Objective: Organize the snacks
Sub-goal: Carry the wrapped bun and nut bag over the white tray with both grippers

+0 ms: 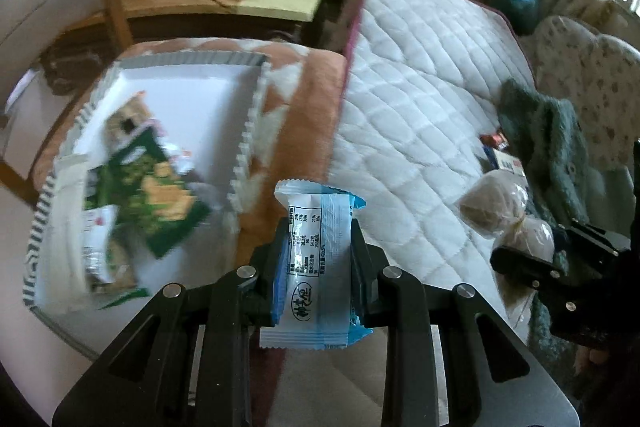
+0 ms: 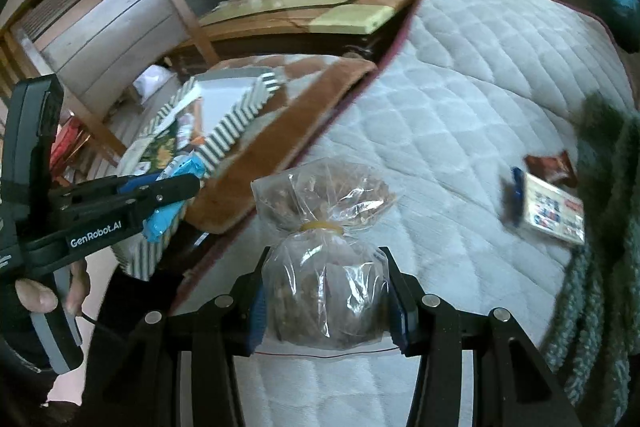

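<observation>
The left claw is clamped on a blue-and-white snack packet, held above the bed's orange blanket. The right claw is clamped on a clear bag of brown snacks, tied with a yellow band, above the white quilt. On the blanket sits a striped-rim box holding a green packet. Near the quilt's right edge lie a brown packet and a small printed box.
</observation>
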A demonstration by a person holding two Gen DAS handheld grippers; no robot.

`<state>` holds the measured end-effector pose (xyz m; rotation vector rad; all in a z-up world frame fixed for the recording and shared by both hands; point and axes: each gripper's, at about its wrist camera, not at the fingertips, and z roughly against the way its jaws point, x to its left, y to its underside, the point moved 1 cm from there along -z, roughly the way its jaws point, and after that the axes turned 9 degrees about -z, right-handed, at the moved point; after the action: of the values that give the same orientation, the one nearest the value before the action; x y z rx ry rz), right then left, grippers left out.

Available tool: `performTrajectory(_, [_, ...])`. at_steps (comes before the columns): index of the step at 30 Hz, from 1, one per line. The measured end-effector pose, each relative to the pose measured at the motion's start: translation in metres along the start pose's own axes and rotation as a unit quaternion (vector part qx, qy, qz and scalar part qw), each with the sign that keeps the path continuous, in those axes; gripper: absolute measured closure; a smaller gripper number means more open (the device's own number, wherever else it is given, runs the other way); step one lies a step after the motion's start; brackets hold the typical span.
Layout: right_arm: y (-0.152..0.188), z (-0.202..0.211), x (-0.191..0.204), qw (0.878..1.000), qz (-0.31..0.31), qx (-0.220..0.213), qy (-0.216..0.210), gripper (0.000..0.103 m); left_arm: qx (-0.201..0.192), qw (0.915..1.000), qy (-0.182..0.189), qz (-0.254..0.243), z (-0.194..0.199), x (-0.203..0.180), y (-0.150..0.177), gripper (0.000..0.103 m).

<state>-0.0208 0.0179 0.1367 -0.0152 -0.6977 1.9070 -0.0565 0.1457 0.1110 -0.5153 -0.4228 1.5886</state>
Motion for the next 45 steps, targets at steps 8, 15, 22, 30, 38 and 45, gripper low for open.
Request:
performTrajectory(8, [-0.014,-0.014,0.04,0.999,0.031,0.009,-0.013,0.056,-0.002,0.9987,-0.029,0.043,0.012,0.052,0.008,0.078])
performTrajectory(15, [-0.031,-0.029,0.073,0.998,0.054,0.019,-0.027,0.056,-0.009,0.996,-0.057,0.068,0.019,0.092,0.014,0.078])
performTrajectory(22, [-0.045,-0.049,0.109,0.995,0.086,0.033,-0.037,0.056,-0.009,0.9932,-0.072,0.09,0.02,0.122,0.02,0.078])
performTrajectory(30, [-0.058,-0.072,0.141,0.991,0.111,0.049,-0.049,0.056,-0.001,0.9899,-0.082,0.115,0.013,0.149,0.023,0.078])
performTrajectory(38, [-0.067,-0.104,0.169,0.987,0.13,0.071,-0.061,0.056,0.001,0.9878,-0.088,0.128,0.007,0.164,0.023,0.078])
performTrajectory(45, [-0.079,-0.135,0.188,0.984,0.142,0.091,-0.059,0.056,-0.001,0.9872,-0.097,0.127,0.001,0.171,0.019,0.078])
